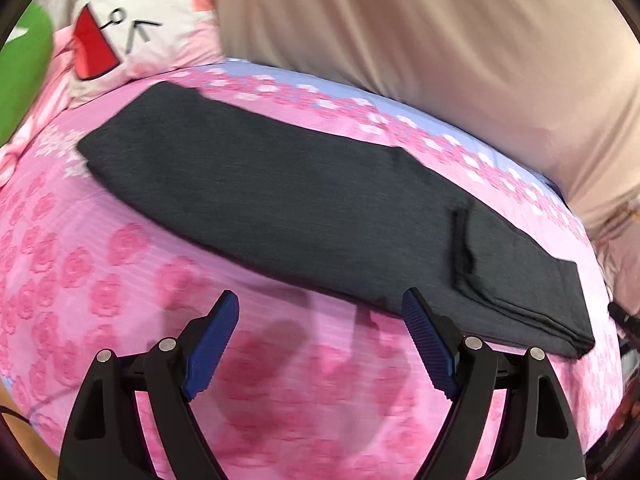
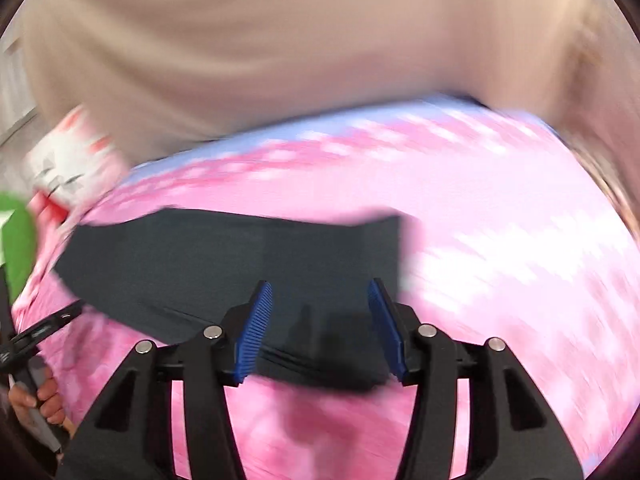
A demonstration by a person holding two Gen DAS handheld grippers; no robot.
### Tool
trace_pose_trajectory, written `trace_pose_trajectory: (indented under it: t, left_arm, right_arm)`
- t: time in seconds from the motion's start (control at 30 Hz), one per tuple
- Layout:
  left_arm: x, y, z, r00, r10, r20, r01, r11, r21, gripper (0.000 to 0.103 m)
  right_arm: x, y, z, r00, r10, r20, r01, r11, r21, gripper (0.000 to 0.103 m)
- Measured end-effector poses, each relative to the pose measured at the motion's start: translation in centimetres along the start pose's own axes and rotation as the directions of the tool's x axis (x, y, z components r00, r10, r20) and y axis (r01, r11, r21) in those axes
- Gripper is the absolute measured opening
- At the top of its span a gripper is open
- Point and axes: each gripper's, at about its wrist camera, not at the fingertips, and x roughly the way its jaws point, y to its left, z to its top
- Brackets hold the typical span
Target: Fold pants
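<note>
Dark grey pants (image 1: 304, 204) lie folded lengthwise as one long strip on the pink flowered bedspread (image 1: 120, 264). My left gripper (image 1: 320, 308) is open and empty above the bedspread, just short of the strip's near edge. In the right wrist view the pants (image 2: 224, 256) run from the left to the middle, blurred by motion. My right gripper (image 2: 320, 300) is open and empty, its blue pads over the right end of the strip. The left gripper (image 2: 44, 330) shows at the left edge with the hand that holds it.
A white pillow with a cartoon face (image 1: 120, 28) and a green object (image 1: 24, 64) sit at the far left. A beige curtain or cover (image 1: 440, 32) rises behind the bed. The bedspread's blue border (image 1: 320, 80) runs along the far side.
</note>
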Motion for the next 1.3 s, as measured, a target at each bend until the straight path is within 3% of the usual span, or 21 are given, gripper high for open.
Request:
trace_pose_trajectory:
  t: [0.1, 0.23, 0.33, 0.4, 0.47, 0.6, 0.7, 0.77, 0.9, 1.0, 1.1, 1.3]
  left_arm:
    - [0.3, -3.1, -0.5, 1.0, -0.025, -0.018, 0.026, 0.998, 0.053, 0.081]
    - [0.3, -5.8, -1.1, 0.997, -0.06, -0.044, 0.064, 0.995, 0.078, 0.081]
    - [0.0, -6.6, -1.5, 0.996, -0.067, -0.055, 0.071, 0.995, 0.072, 0.081]
    - [-0.2, -6.9, -1.8, 0.998, -0.046, -0.051, 0.05, 0.995, 0.084, 0.081]
    - [-0.3, -7.0, -1.9, 0.998, -0.028, -0.052, 0.033, 0.995, 0.091, 0.081]
    - [-0.4, -7.3, -1.9, 0.998, 0.009, -0.056, -0.004, 0.996, 0.092, 0.081]
    - [-1.0, -7.8, -1.9, 0.999, 0.023, -0.04, -0.019, 0.995, 0.103, 0.081]
    - [-1.2, -8.3, -2.0, 0.999, 0.026, -0.032, -0.023, 0.993, 0.112, 0.081]
    - [-0.1, -10.1, -2.5, 0.998, 0.016, -0.054, -0.009, 0.991, 0.134, 0.081]
    - [0.7, -11.6, -2.7, 0.997, -0.008, -0.082, 0.02, 0.989, 0.145, 0.081]
    - [0.7, -12.7, -2.7, 0.997, -0.028, -0.075, 0.041, 0.985, 0.168, 0.081]
    - [1.8, -15.2, -2.1, 0.996, -0.043, -0.075, 0.057, 0.977, 0.204, 0.081]
  right_arm:
    - [0.9, -3.7, -1.8, 0.996, 0.074, -0.042, -0.068, 0.988, 0.142, 0.049]
    - [2.8, -4.0, -2.8, 0.964, 0.259, -0.053, -0.238, 0.939, 0.249, 0.049]
    - [4.4, -3.2, -3.0, 0.952, 0.293, -0.089, -0.26, 0.926, 0.273, 0.052]
    - [4.9, -2.3, -3.0, 0.955, 0.289, -0.071, -0.261, 0.928, 0.264, 0.051]
    - [5.4, -2.1, -2.7, 0.945, 0.318, -0.072, -0.289, 0.92, 0.264, 0.016]
    - [3.0, -1.6, -1.7, 0.969, 0.247, 0.015, -0.246, 0.954, 0.174, 0.012]
    - [0.9, -3.6, -0.4, 0.972, 0.225, 0.075, -0.234, 0.961, 0.148, 0.011]
    - [0.5, -4.9, -0.2, 0.972, 0.228, 0.064, -0.235, 0.961, 0.145, 0.011]
    - [2.4, -5.9, -1.2, 0.967, 0.251, -0.043, -0.244, 0.962, 0.12, 0.017]
    - [0.5, -5.4, -2.6, 0.99, 0.136, -0.032, -0.136, 0.99, -0.022, 0.028]
    - [-2.0, -4.8, -4.0, 0.998, 0.052, 0.023, -0.048, 0.987, -0.153, 0.029]
    - [0.1, -2.9, -5.2, 1.0, -0.023, -0.02, 0.017, 0.965, -0.261, 0.032]
